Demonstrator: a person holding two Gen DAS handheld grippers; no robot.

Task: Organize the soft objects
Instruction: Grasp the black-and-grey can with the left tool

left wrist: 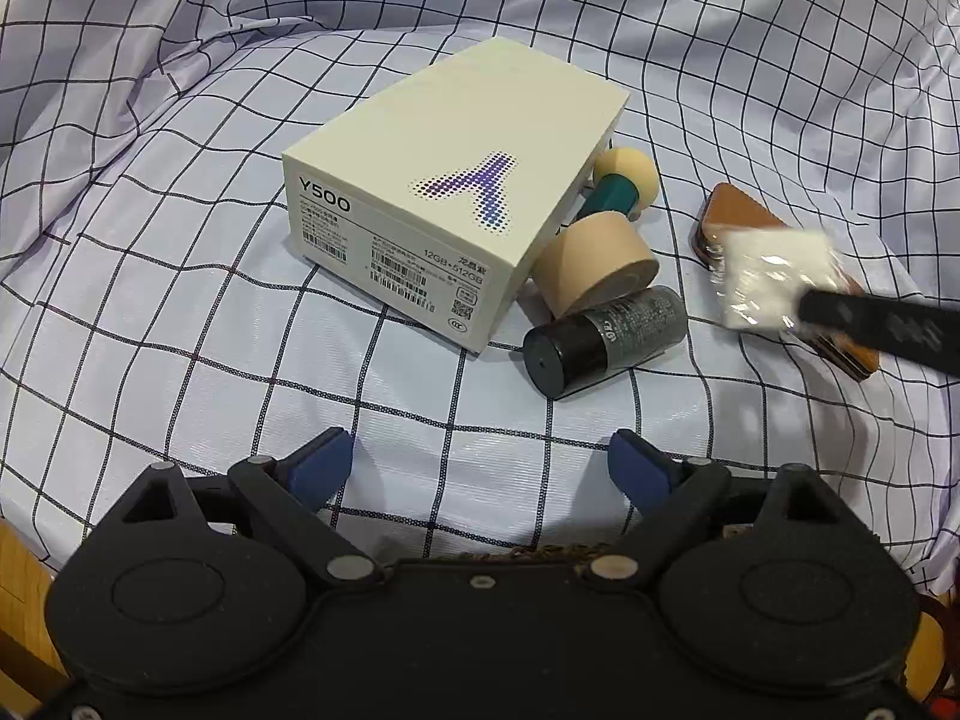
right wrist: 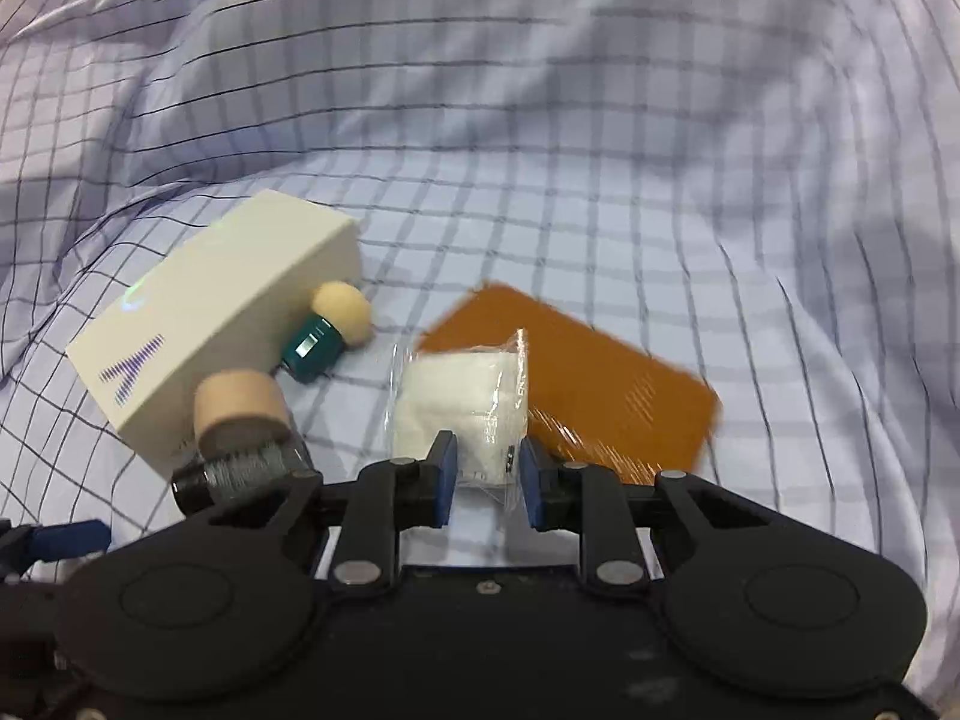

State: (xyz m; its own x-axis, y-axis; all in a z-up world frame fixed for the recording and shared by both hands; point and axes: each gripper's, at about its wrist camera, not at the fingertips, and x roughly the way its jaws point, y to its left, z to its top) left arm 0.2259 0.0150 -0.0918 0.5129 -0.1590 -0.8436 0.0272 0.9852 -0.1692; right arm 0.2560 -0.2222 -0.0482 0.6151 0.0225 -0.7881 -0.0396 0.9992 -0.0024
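right wrist view: right tool [right wrist: 485, 483] clenched on plastic-wrapped white pad [right wrist: 462, 405], left tool [left wrist: 480, 468] released, empty

The left tool [left wrist: 480, 468] hangs with jaws wide apart and empty over the checked cloth [left wrist: 180, 300]. Ahead lie a cream phone box [left wrist: 444, 180], a beige tape roll [left wrist: 594, 267] and a dark cylinder [left wrist: 600, 339]. At right, a black finger [left wrist: 870, 324] holds a plastic-wrapped white pad [left wrist: 774, 276] above a brown case [left wrist: 738, 216].

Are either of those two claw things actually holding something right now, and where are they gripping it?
The right gripper pinches the white pad in clear plastic wrap by its near edge. The left gripper is open and holds nothing.
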